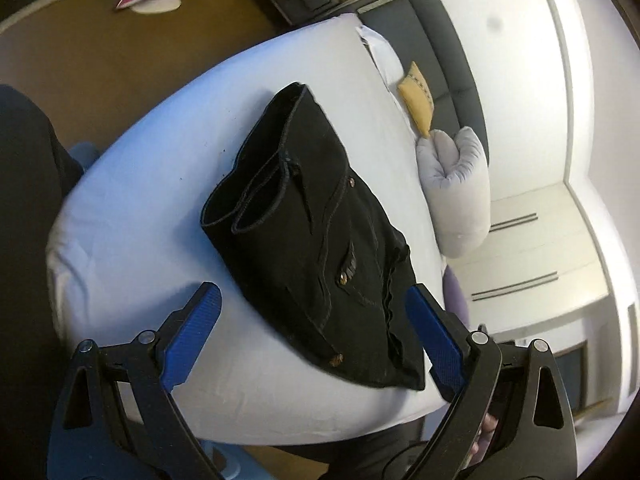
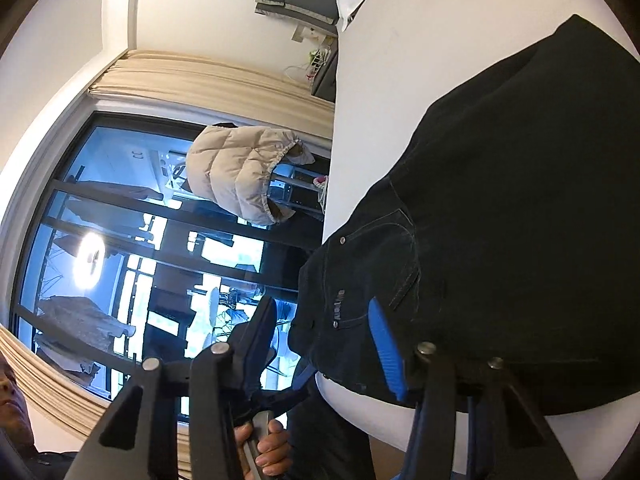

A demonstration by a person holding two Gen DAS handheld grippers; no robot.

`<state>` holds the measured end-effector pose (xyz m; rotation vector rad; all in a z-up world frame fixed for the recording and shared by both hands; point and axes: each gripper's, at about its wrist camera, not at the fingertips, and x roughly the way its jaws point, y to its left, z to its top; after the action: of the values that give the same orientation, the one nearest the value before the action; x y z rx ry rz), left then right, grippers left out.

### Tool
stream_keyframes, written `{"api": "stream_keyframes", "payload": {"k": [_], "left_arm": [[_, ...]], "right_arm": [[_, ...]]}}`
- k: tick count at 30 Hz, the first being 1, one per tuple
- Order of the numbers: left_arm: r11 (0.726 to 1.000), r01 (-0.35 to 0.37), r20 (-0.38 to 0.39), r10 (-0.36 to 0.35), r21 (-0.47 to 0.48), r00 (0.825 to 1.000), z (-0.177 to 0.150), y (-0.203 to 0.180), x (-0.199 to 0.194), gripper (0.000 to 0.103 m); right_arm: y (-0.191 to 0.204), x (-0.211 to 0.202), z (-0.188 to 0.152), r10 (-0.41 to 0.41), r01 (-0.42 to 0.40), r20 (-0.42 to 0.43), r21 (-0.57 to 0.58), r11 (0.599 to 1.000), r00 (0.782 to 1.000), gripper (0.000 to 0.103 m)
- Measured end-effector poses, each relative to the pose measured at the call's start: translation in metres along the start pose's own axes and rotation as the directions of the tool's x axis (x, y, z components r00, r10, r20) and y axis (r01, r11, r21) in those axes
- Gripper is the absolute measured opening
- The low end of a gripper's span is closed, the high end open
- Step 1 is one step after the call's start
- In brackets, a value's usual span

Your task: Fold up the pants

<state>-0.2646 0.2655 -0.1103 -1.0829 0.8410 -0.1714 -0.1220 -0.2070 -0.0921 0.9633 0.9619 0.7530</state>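
In the left wrist view, a white bed is filling the middle. A brown floor is showing past its far edge, and white closet doors are standing on the right. A yellow cushion and a pale rolled pillow are lying by the bed's right edge. The black pants are lying folded in a thick stack on the sheet, with the leg ends pointing away. Bare sheet is showing to the left of the stack, and its right side is sitting near the bed edge. The left gripper is hanging wide open with nothing in it.

In the right wrist view, a big dark window with a tan curtain is filling the left. A puffy beige jacket is hanging there. The pants are reaching close to the bed edge. The right gripper is open, one blue finger lying against the pants, not pinching them.
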Motion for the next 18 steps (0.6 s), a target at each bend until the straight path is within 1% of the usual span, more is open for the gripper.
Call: {"api": "stream_keyframes", "payload": {"k": [5, 9, 10, 11, 12, 13, 14, 15, 16, 18], "left_arm": [[0.995, 0.05, 0.027, -0.048, -0.082, 0.999, 0.007, 0.016, 0.006, 0.093], [0.989, 0.075, 0.032, -0.071, -0.124, 0.997, 0.014, 0.028, 0.012, 0.092], [0.988, 0.08, 0.033, -0.077, -0.13, 0.997, 0.016, 0.024, 0.014, 0.09], [0.987, 0.084, 0.034, -0.08, -0.14, 0.996, 0.018, 0.025, 0.015, 0.086], [0.985, 0.085, 0.03, -0.081, -0.15, 0.996, 0.021, 0.029, 0.016, 0.071], [0.984, 0.079, 0.022, -0.077, -0.162, 0.997, 0.023, 0.03, 0.019, 0.053], [0.98, 0.078, 0.012, -0.077, -0.182, 0.997, 0.025, 0.034, 0.022, 0.046], [0.976, 0.083, 0.007, -0.083, -0.201, 0.997, 0.027, 0.037, 0.025, 0.034], [0.973, 0.081, 0.001, -0.083, -0.217, 0.997, 0.028, 0.042, 0.027, 0.03], [0.973, 0.077, -0.002, -0.079, -0.219, 0.997, 0.031, 0.043, 0.029, 0.027]], "right_arm": [[-0.005, 0.0, -0.001, 0.004, -0.004, -0.006, 0.013, 1.0, 1.0, 0.052], [-0.005, 0.007, 0.008, -0.013, 0.013, -0.031, 0.007, 1.0, 0.999, 0.052], [-0.005, 0.01, 0.01, -0.018, 0.018, -0.038, 0.005, 1.0, 0.999, 0.052], [-0.004, 0.015, 0.013, -0.026, 0.026, -0.052, 0.001, 1.0, 0.998, 0.051], [-0.003, 0.019, 0.016, -0.037, 0.037, -0.069, -0.007, 0.999, 0.997, 0.051], [-0.001, 0.026, 0.021, -0.063, 0.061, -0.091, -0.021, 0.998, 0.994, 0.05], [0.0, 0.031, 0.024, -0.081, 0.079, -0.108, -0.03, 0.996, 0.991, 0.046], [0.0, 0.038, 0.028, -0.103, 0.099, -0.128, -0.037, 0.994, 0.986, 0.044], [0.001, 0.045, 0.032, -0.127, 0.121, -0.147, -0.047, 0.992, 0.981, 0.041], [0.0, 0.061, 0.041, -0.171, 0.161, -0.187, -0.07, 0.985, 0.967, 0.038]]}}
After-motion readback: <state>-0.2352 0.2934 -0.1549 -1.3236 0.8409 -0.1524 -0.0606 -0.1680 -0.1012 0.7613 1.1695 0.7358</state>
